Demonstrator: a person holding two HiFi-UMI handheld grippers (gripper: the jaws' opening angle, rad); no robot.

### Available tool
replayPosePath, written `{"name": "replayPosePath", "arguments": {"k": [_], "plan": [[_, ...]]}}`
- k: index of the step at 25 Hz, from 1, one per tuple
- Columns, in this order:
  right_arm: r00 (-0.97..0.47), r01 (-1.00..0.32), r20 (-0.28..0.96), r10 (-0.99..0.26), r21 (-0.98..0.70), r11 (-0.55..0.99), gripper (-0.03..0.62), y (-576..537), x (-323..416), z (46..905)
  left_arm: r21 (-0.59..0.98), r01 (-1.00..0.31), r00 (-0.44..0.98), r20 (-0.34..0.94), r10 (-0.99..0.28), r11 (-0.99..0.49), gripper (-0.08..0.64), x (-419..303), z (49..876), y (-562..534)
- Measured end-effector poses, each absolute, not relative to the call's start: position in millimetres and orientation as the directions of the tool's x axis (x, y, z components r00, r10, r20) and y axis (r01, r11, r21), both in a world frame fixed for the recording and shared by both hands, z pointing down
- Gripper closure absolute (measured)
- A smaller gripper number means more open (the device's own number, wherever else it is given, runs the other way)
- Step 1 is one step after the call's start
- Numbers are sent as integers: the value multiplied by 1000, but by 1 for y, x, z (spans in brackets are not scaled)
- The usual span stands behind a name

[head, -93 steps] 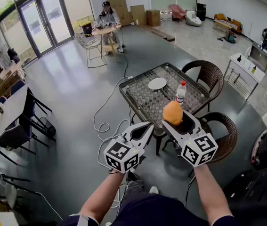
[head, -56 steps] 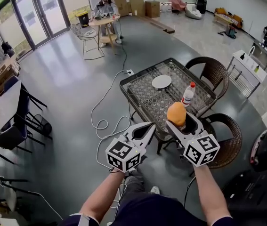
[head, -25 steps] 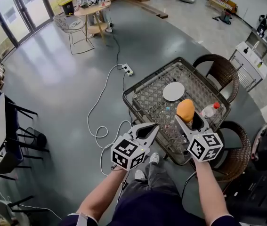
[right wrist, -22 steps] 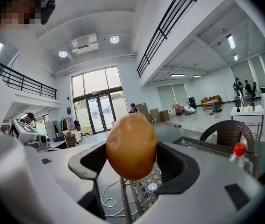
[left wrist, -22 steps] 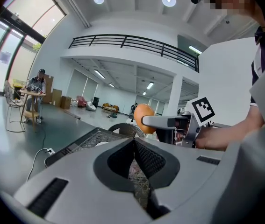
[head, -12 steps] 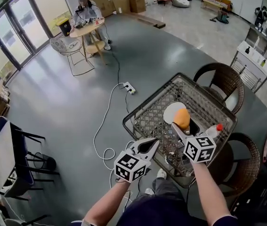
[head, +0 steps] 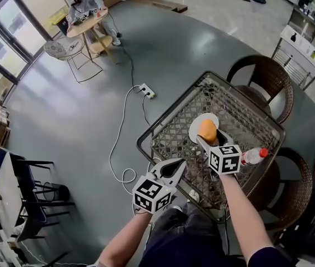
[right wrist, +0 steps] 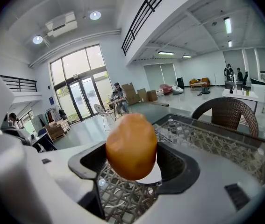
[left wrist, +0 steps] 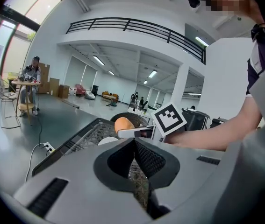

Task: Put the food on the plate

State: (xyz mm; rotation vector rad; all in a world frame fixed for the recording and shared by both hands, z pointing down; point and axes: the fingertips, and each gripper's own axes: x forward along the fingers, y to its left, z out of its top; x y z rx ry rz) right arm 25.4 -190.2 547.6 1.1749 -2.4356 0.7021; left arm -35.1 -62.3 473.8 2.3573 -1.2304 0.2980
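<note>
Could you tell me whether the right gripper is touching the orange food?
Touching: in the right gripper view, the right gripper clamps the food between its jaws.

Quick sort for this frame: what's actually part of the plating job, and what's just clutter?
In the job:
- orange food item, clamped in the right gripper
- white plate on the table

Lying about:
- plastic bottle, on its side
- wicker chairs
- power strip on the floor
- left gripper, shut and empty
</note>
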Motion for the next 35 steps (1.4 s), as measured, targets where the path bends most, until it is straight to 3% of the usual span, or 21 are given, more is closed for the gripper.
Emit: {"name": "replayPosePath", "arguments": {"k": [19, 35], "plan": [[-379, -860, 763, -523, -81, 504, 252, -230, 8, 661, 379, -707, 704, 458, -542, -597, 551, -62, 522, -120], [-302, -872, 823, -480, -36, 488, 252, -241, 11, 690, 434, -660, 747, 466, -474, -614, 551, -74, 539, -136]]}}
